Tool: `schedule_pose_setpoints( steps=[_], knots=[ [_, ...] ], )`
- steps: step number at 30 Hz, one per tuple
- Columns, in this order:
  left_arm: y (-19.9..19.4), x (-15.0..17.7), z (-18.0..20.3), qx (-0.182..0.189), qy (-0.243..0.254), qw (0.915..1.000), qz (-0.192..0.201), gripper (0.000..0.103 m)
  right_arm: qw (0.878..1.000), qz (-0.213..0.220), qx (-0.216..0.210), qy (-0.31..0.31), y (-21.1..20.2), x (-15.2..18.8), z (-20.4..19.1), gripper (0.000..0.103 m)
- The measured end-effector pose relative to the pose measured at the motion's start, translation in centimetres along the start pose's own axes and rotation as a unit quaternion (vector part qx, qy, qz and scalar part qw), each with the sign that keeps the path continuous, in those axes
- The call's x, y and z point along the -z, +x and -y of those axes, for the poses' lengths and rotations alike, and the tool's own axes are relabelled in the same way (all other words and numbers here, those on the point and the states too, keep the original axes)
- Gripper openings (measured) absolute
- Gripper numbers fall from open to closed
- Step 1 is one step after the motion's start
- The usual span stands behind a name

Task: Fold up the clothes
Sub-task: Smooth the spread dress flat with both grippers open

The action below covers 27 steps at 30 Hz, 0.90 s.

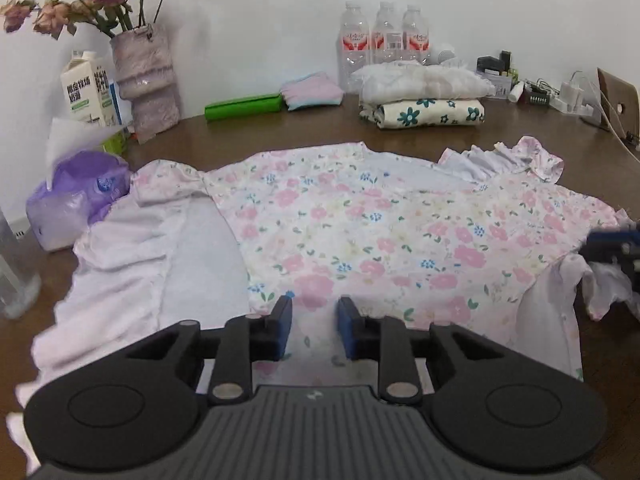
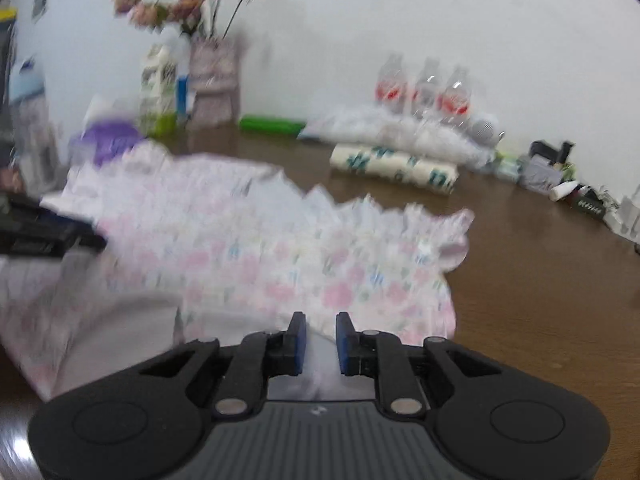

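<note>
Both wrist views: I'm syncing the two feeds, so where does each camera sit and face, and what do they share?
Left wrist: behind the left tool, low over the floral garment, facing the wall.
Right wrist: behind the right tool, blurred, at the garment's right edge; the other tool shows at its left.
Shared: garment, folded stack, water bottles, vase.
</note>
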<state>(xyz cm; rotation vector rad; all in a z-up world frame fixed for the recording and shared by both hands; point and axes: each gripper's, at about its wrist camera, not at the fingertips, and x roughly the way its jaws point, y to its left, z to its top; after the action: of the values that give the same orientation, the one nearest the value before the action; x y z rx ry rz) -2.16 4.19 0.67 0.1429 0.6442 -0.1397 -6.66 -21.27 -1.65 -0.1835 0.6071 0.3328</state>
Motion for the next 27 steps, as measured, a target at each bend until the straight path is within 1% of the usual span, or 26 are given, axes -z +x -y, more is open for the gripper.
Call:
schedule_pose_setpoints(
  steps=[2, 3, 5, 6, 7, 8, 9, 10, 12, 14, 15, 16, 17, 18, 19, 21, 22, 24, 25, 26, 27],
  knots=[
    [-0.7, 0.7, -0.2, 0.006, 0.01, 0.9999, 0.009, 0.027, 1.0, 0.008, -0.001, -0.008, -1.0, 1.1, 0.4, 0.013],
    [-1.0, 0.9, -0.5, 0.011, 0.008, 0.9999, 0.007, 0.027, 1.0, 0.011, 0.003, -0.01, -1.3, 1.6, 1.0, 0.017],
    [-1.7, 1.3, -1.3, 0.033, -0.003, 0.9994, -0.004, 0.028, 1.0, -0.006, -0.002, 0.024, -1.8, 1.5, 2.3, 0.018],
    [-1.8, 1.3, -1.5, 0.04, -0.003, 0.9991, -0.008, 0.033, 0.999, -0.015, -0.001, 0.036, -1.9, 1.3, 3.0, 0.02],
    [-2.0, 1.4, -1.7, 0.044, -0.003, 0.9989, -0.013, 0.037, 0.999, -0.023, 0.009, 0.035, -2.2, 1.3, 3.2, 0.024],
    [-2.2, 1.4, -1.6, 0.037, -0.001, 0.9992, -0.017, 0.042, 0.999, -0.026, 0.025, 0.026, -2.4, 1.1, 3.0, 0.025],
    [-2.5, 1.4, -1.6, 0.033, -0.001, 0.9993, -0.017, 0.041, 0.999, -0.02, 0.017, 0.026, -2.9, 1.0, 2.9, 0.025],
    [-3.1, 1.4, -1.5, 0.039, -0.009, 0.9992, -0.007, 0.041, 1.0, -0.014, 0.009, 0.027, -3.4, 1.0, 2.8, 0.025],
    [-3.5, 0.8, -1.5, 0.05, -0.033, 0.9981, 0.016, 0.041, 0.998, 0.01, -0.037, 0.045, -4.0, 0.5, 2.4, 0.024],
    [-2.4, -0.1, -0.8, 0.032, -0.045, 0.9982, 0.025, 0.041, 0.999, 0.002, -0.043, 0.027, -2.9, 0.1, 1.0, 0.023],
    [-1.5, -0.5, -0.4, 0.018, -0.047, 0.9986, 0.013, 0.035, 0.999, -0.002, -0.046, 0.018, -2.3, -0.1, 0.3, 0.021],
    [-0.6, -0.8, 0.0, 0.006, -0.048, 0.9988, 0.002, 0.032, 0.999, -0.006, -0.049, 0.01, -1.8, -0.3, -0.4, 0.021],
    [-0.1, -0.7, 0.2, 0.0, -0.047, 0.9988, -0.008, 0.031, 0.999, -0.01, -0.052, 0.001, -1.2, -0.5, -1.1, 0.021],
    [0.2, -0.5, 0.3, 0.001, -0.042, 0.999, -0.016, 0.033, 0.998, -0.014, -0.055, -0.008, -0.7, -0.7, -1.8, 0.021],
    [0.0, -0.1, 0.5, -0.001, -0.034, 0.9993, -0.013, 0.033, 0.998, -0.018, -0.054, -0.017, -0.7, -0.6, -1.9, 0.021],
    [-0.7, 0.2, 0.4, -0.002, -0.026, 0.9995, -0.019, 0.033, 0.998, -0.03, -0.06, -0.014, -1.0, -0.9, -1.3, 0.021],
    [-0.8, 0.1, 0.2, -0.001, -0.028, 0.9993, -0.027, 0.033, 0.997, -0.03, -0.068, -0.005, -1.2, -1.5, -0.9, 0.022],
    [-1.0, -0.2, 0.0, -0.005, -0.034, 0.9988, -0.033, 0.033, 0.996, -0.014, -0.091, -0.006, -1.1, -3.2, -1.1, 0.023],
    [-1.1, -0.4, 0.0, -0.009, -0.037, 0.9987, -0.033, 0.033, 0.995, -0.006, -0.103, -0.008, -0.9, -4.0, -1.2, 0.021],
    [-1.2, -0.6, 0.3, -0.012, -0.04, 0.9988, -0.025, 0.033, 0.993, -0.005, -0.113, -0.025, 0.0, -5.0, -1.8, 0.017],
    [-1.2, -0.9, 0.6, -0.011, -0.04, 0.999, -0.018, 0.033, 0.992, -0.014, -0.123, -0.038, 1.3, -5.8, -2.6, 0.004]
  ],
)
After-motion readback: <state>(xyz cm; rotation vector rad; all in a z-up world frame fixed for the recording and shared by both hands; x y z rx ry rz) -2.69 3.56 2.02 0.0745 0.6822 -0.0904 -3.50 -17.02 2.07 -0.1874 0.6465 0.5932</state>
